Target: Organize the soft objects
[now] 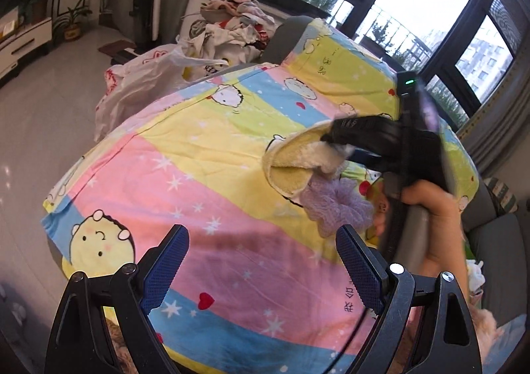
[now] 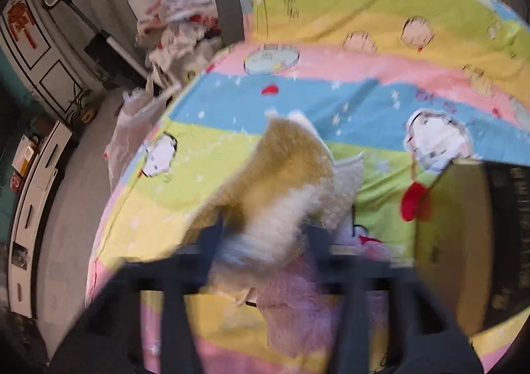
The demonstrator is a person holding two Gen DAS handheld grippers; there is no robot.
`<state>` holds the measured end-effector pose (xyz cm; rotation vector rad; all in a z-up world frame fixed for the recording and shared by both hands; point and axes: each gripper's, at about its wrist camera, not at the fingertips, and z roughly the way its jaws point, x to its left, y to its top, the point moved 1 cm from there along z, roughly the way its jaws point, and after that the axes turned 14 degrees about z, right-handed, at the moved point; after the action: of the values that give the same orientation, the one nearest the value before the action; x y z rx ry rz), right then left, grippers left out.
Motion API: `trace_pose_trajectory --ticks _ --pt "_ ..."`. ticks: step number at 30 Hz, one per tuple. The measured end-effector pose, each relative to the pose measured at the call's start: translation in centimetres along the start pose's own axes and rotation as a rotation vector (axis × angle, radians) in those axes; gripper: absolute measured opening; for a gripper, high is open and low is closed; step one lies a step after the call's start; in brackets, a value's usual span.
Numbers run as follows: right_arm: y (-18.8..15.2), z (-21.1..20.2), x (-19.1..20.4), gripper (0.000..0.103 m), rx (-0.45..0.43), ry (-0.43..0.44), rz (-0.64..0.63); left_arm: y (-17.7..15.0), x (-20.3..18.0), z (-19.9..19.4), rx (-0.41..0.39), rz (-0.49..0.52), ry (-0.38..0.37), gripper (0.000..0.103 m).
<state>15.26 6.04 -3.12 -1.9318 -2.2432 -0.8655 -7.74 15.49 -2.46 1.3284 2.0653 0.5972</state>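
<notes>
— Yellow plush, is that what your right gripper [image 1: 331,139] has?

— Yes. My right jaws are clamped on the yellow fleece cloth [image 1: 291,162], which lies on the striped cartoon sheet [image 1: 185,155]. A purple fluffy piece [image 1: 334,208] lies on the sheet just beside the cloth, touching it. My right wrist view is blurred, so I cannot tell whether the purple piece is caught in the jaws too.

— And your left?

— My left gripper [image 1: 261,261] hangs over the sheet with jaws wide apart, nothing between them, near the purple piece.

— Anything past the sheet?

— A heap of clothes [image 1: 238,23] and a white plastic bag [image 1: 139,89], beyond its far edge.
</notes>
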Motion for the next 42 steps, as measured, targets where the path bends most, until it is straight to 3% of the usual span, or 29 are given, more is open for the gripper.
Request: trace_pose_trajectory --ticks 2,5,14,19,22,26,31,36,42 --pt "-0.1 0.2 -0.3 0.011 0.012 0.041 0.025 0.1 -0.1 0.0 -0.004 0.002 -0.013 0.091" --pt "-0.3 -2.4 -0.6 0.01 -0.042 0.101 0.033 0.1 -0.2 0.1 -0.001 0.008 -0.018 0.091" --pt "-0.9 -18.4 -3.3 0.01 -0.296 0.267 0.037 -0.1 -0.9 0.0 0.002 0.015 -0.046 0.09" --pt "-4.0 -25.5 -7.2 0.01 -0.374 0.29 0.056 -0.4 -2.2 0.1 0.013 0.047 -0.073 0.091" --pt "-6.1 -27.3 -9.8 0.01 -0.415 0.224 0.064 -0.6 -3.2 0.2 0.022 0.075 -0.085 0.091" --pt "-7.4 -28.6 -13.5 0.011 -0.445 0.163 0.107 -1.2 -5.2 0.5 0.036 0.127 -0.104 0.091" --pt "-8.0 -28.4 -14.7 0.011 -0.438 0.138 0.1 -1.7 -6.8 0.7 0.052 0.167 -0.126 0.091" --pt "-9.8 -24.2 -12.6 0.012 -0.339 0.221 0.05 -1.7 -6.6 0.8 0.053 0.143 -0.113 0.091" --pt "-12.7 -18.7 -13.8 0.012 -0.172 0.183 0.092 -1.9 -6.9 1.1 0.069 0.149 -0.112 0.091"
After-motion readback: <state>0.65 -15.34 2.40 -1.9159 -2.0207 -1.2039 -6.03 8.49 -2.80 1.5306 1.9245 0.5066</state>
